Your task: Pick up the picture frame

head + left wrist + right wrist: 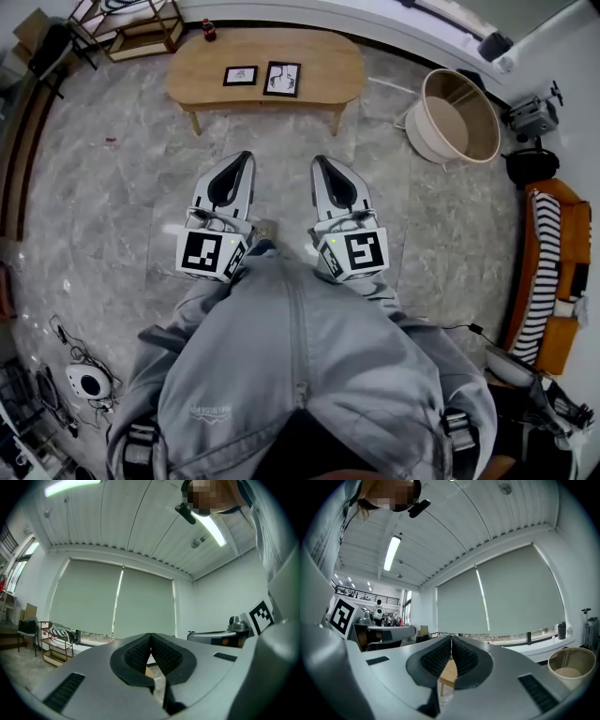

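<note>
jacket (291,375) | left gripper (247,157) fingers together, empty | right gripper (320,162) likewise | larger picture frame (282,79) on table (323,58)

You have two picture frames on the far table: a small frame (240,75) on the left and a larger frame (282,79) just right of it. There is one wooden table (328,56), one small bottle (208,31) at its far left end, one round tub (459,114) far right and one orange sofa (577,244) on the right. You hold two grippers, the left gripper (246,156) and the right gripper (319,161).
</note>
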Demonstrator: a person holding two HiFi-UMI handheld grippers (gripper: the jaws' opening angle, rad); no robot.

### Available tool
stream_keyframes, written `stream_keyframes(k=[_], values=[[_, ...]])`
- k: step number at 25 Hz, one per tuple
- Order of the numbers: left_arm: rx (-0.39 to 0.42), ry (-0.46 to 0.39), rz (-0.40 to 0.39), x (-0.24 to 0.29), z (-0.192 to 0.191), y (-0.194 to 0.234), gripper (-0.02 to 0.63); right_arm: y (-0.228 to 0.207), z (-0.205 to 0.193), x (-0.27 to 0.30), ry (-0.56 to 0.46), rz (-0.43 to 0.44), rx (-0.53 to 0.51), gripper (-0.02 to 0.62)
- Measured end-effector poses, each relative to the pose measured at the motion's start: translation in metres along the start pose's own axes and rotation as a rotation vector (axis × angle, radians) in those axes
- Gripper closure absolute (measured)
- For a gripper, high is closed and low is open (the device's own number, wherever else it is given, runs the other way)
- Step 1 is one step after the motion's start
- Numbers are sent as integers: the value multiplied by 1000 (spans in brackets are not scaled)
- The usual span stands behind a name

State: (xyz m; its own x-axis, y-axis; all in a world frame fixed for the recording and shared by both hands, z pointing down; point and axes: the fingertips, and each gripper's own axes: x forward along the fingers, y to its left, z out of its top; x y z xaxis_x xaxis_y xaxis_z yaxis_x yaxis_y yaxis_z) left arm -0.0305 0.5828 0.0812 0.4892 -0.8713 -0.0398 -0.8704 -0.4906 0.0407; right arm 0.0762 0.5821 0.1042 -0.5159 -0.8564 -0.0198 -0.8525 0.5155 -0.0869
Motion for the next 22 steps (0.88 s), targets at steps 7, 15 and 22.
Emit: stream_keyframes(k=[7, 15, 22], values=[[-26, -1, -76, 46, -5, 66, 588, -6, -9, 71, 17, -76, 10, 563], [-61, -20, -131, 61, -11, 110, 588, 4, -8, 112, 7, -132, -18, 563], [-90, -44, -132, 60, -15, 133, 588, 8, -11, 132, 12, -141, -28, 563]])
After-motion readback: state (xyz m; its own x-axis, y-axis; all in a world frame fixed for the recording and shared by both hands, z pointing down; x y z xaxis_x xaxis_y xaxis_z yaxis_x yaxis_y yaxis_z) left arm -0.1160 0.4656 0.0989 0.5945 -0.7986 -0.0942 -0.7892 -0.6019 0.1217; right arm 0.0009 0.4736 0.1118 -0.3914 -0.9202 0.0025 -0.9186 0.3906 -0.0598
